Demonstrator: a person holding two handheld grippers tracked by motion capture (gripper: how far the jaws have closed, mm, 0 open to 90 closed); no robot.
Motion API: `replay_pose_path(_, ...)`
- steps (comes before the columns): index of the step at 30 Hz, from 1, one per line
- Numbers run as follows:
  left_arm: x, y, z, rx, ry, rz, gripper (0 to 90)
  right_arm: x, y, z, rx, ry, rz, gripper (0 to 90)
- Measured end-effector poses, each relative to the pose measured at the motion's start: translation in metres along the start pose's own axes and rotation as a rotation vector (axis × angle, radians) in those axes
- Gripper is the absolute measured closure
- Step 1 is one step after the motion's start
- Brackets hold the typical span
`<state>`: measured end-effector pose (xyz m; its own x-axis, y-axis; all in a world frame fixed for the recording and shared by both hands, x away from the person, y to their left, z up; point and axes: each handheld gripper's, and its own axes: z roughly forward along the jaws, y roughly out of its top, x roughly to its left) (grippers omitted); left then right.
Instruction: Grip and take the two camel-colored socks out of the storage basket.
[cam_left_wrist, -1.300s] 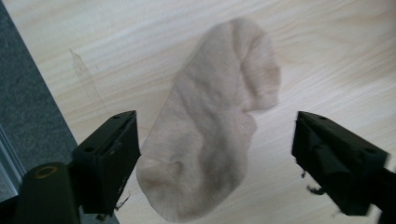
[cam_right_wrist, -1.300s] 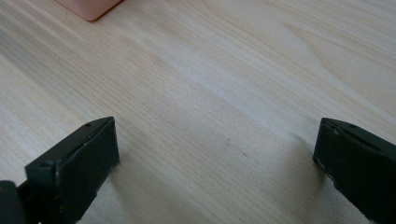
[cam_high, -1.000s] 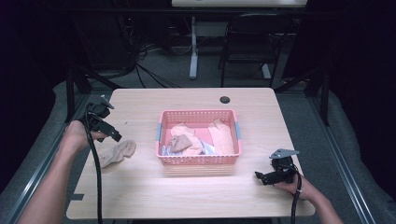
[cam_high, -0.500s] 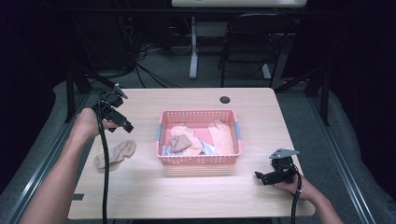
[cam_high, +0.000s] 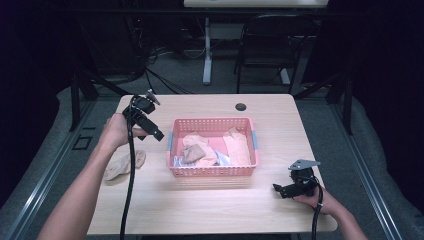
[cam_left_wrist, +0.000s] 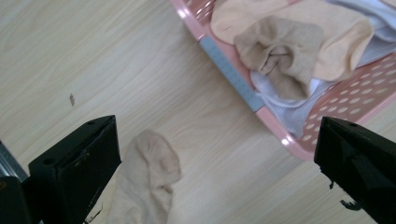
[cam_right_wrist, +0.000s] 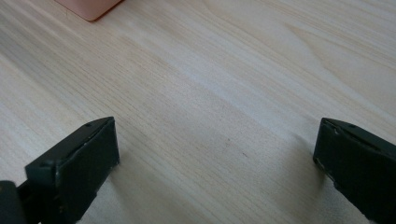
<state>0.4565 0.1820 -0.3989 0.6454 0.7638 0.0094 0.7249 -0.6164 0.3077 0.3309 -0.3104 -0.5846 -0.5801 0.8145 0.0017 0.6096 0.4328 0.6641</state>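
Note:
A pink plastic basket (cam_high: 173, 141) (cam_left_wrist: 233, 77) stands mid-table with several socks in it, peach, tan (cam_left_wrist: 280, 51) and white. One tan sock (cam_high: 123, 164) (cam_left_wrist: 144, 182) lies flat on the table left of the basket. My left gripper (cam_high: 152, 131) (cam_left_wrist: 215, 172) is held above the table between that sock and the basket's left end, jaws wide open and empty. My right gripper (cam_high: 281, 190) (cam_right_wrist: 215, 172) rests low at the front right of the table, open, with bare wood between its jaws and the basket's corner (cam_right_wrist: 88, 7) farther off.
The wooden table (cam_high: 210, 210) has a small round black object (cam_high: 241, 106) near its far edge. Cables trail from both grippers toward the person. A dark chair (cam_high: 265, 45) and a desk leg stand beyond the table.
My left gripper has lifted off the loose sock and moved right and up toward the basket's left end. The sock stays on the table. The right gripper has not moved.

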Motion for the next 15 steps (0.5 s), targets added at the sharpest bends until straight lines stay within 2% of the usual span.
replay_pose_path(8, -0.022, 0.017, 0.017, -0.045, -0.04, 0.025, 0.4, 0.0, 0.0, 0.0, 0.0, 0.0, 0.0, 0.0)
replay_pose_path(15, -0.036, 0.023, 0.037, -0.055, -0.074, 0.035, 0.5, 0.0, 0.0, 0.0, 0.0, 0.0, -0.001, 0.0)
